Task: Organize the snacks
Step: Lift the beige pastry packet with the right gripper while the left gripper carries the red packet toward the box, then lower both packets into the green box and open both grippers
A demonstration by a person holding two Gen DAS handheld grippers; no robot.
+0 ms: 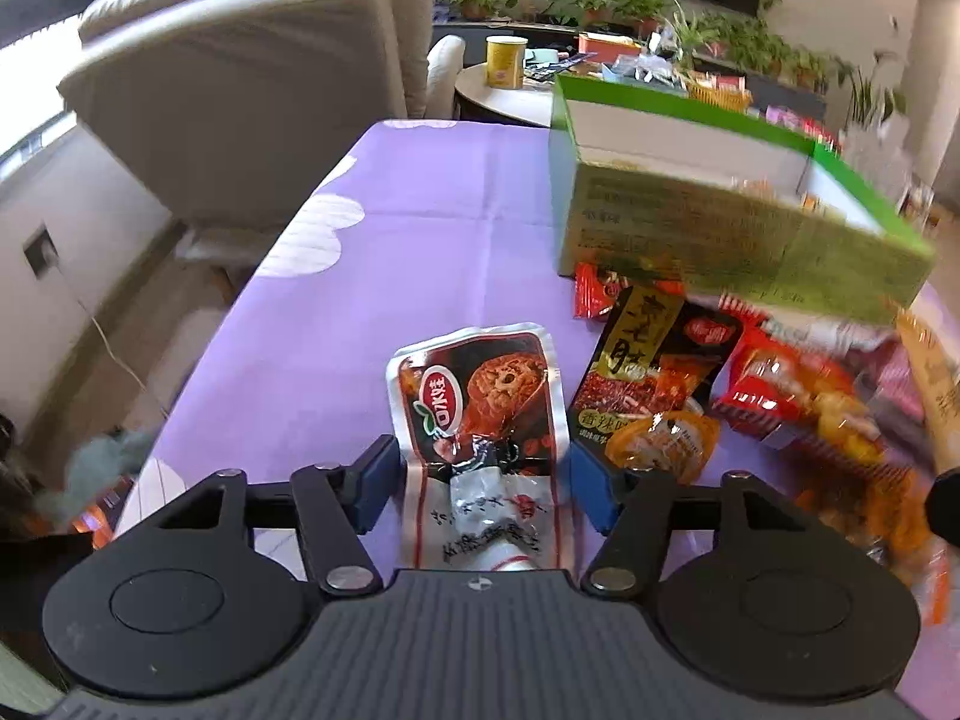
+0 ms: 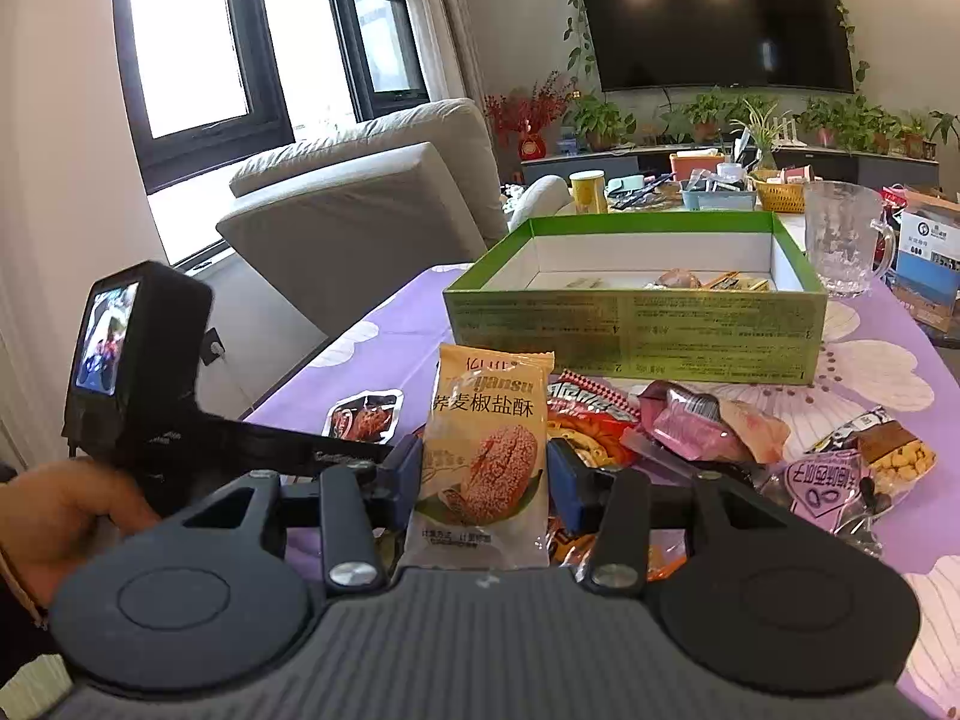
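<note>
Between claws — snack packets.

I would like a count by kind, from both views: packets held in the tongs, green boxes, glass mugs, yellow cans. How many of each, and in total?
Packets held in tongs: 2 (dark red packet in the left tongs, yellow biscuit packet in the right tongs)
Green box: 1
Glass mug: 1
Yellow can: 1
Total: 5
</note>
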